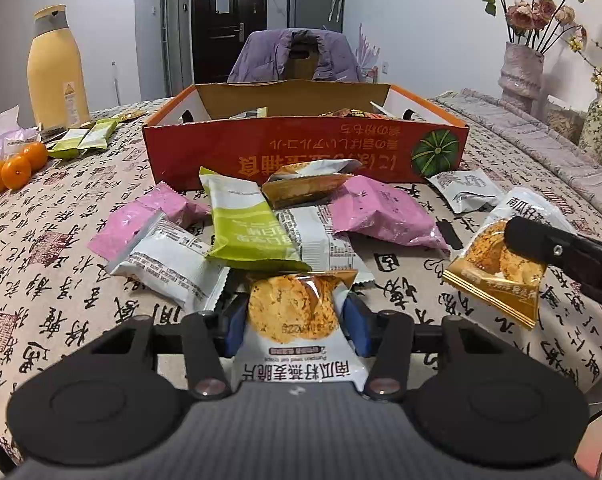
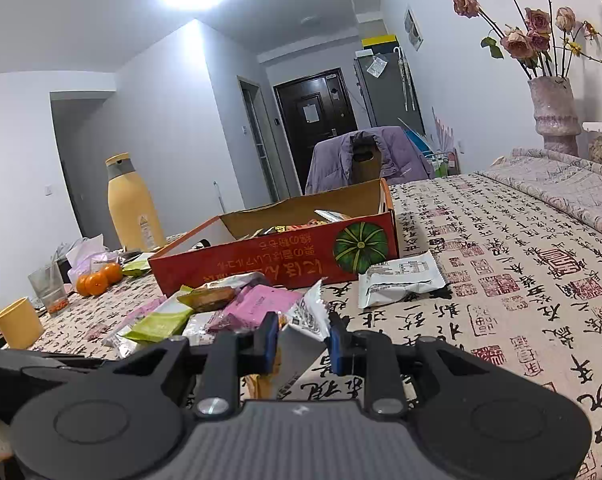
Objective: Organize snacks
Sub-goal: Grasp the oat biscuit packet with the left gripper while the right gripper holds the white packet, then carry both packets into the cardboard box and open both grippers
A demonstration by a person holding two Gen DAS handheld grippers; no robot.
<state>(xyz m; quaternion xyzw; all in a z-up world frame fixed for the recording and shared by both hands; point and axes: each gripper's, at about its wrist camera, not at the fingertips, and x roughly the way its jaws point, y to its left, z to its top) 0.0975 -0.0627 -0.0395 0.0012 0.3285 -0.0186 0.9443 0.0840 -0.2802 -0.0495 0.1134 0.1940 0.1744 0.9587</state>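
Held one cracker pack (image 1: 297, 320) in left gripper (image 1: 297, 320), another (image 1: 497, 264) in right gripper (image 2: 303, 344); could slip, grabbed only by edges.

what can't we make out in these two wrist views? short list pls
- Red box contents: both views, the near wall hides all but a few wrapper tops.
- Packet in the right gripper: right wrist view, only its plain back shows, its lower end behind the gripper body.
- White packets under the green packet: left wrist view, overlapped by the pile.
- Glass contents: right wrist view, too small.
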